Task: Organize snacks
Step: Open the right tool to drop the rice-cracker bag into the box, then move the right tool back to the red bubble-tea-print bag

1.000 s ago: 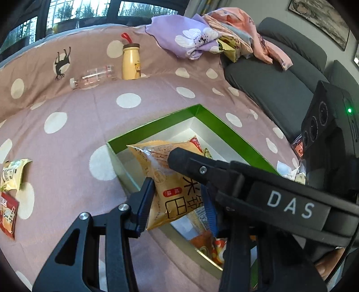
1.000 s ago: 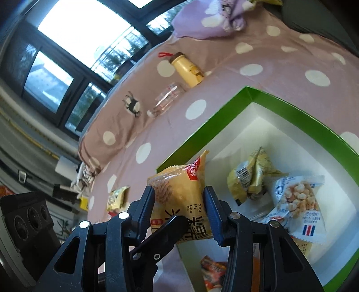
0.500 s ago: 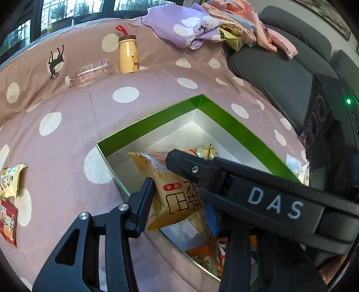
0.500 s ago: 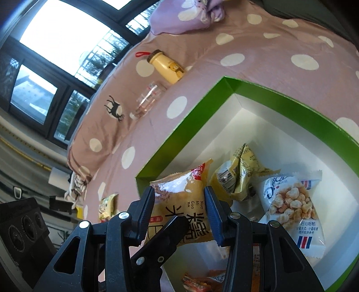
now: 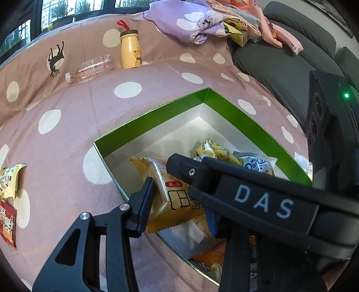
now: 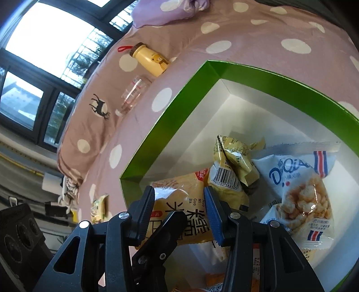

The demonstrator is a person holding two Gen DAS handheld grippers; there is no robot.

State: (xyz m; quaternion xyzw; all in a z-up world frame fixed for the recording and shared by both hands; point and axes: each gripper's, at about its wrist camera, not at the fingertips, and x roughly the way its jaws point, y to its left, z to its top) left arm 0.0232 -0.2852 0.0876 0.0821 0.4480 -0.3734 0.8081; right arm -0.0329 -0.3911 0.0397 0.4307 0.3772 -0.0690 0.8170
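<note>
An orange-yellow snack packet hangs just inside the near-left corner of the green box with white walls. My left gripper is shut on its sides. My right gripper is shut on the same packet, and one finger of it crosses the left wrist view and hides the left gripper's far pad. In the box lie a crumpled yellow packet, a white and blue puffed-snack packet and orange packets at the near end.
The box sits on a pink spotted bedspread. At the left edge lie a pale yellow packet and a red packet. Behind the box are a yellow bottle, a clear bottle, heaped clothes and a grey sofa.
Both grippers have sunk with the packet, from above the box's near-left rim to down inside that corner. The box looks larger in both views. Neither grip has changed.
</note>
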